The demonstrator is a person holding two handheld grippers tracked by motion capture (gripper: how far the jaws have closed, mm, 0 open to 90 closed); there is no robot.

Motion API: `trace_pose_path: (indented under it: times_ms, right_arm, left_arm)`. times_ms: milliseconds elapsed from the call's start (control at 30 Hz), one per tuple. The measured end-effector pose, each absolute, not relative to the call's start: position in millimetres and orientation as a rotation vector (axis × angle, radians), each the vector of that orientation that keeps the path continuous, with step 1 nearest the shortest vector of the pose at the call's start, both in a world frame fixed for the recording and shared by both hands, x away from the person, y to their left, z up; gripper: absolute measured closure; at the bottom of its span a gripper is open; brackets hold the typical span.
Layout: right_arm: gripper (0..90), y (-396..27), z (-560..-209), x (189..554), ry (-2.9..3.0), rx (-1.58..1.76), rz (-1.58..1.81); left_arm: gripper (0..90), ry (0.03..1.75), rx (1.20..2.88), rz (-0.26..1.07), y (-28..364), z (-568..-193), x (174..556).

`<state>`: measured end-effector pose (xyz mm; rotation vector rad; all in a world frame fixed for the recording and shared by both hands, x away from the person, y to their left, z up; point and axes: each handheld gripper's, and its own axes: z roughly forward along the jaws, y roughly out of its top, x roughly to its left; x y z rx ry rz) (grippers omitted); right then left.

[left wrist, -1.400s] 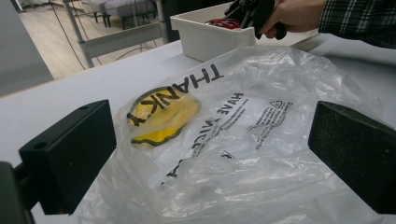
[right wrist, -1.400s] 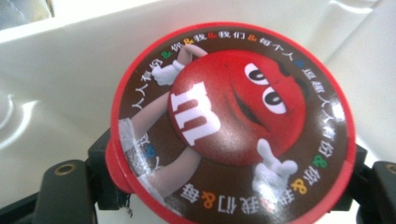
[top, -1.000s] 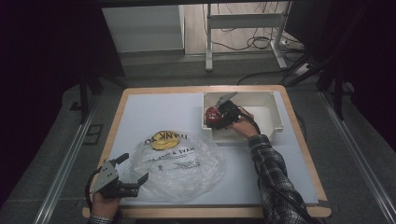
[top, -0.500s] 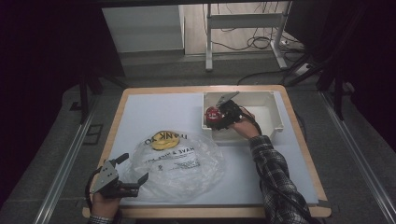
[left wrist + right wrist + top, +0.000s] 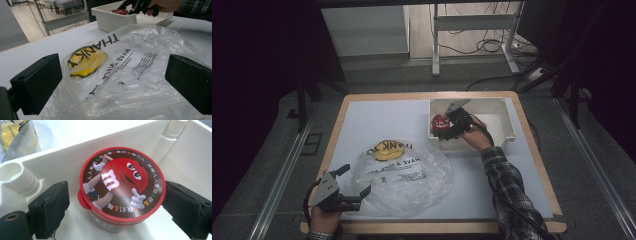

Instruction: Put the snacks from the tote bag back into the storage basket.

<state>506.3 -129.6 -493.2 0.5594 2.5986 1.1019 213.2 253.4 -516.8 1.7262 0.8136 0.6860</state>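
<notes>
Change: the right claw (image 5: 115,202) has just been opening; its jaws now stand clear on both sides of the red candy tub (image 5: 122,187).
Tub: upright in the white bin (image 5: 507,122).
Meaning: likely delivered.
Left claw (image 5: 357,192): spread wide, by the plastic bag (image 5: 130,72) on the desk (image 5: 377,120).

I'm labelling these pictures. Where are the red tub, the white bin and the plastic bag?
red tub (image 5: 122,182), right gripper view, lid middle.
white bin (image 5: 508,124), high view, right wall.
plastic bag (image 5: 140,82), left gripper view, crinkled middle.
</notes>
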Motion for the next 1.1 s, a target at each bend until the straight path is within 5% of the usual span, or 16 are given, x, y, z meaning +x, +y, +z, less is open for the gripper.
trace_pose_path:
  times_ms: [1100]
  right_arm:
    - [3.6, -150, -476, 484, 2.502, 0.622, 1.153]
  left_arm:
    - [1.0, 0.812, 1.729, 0.688, 253, -517, 213]
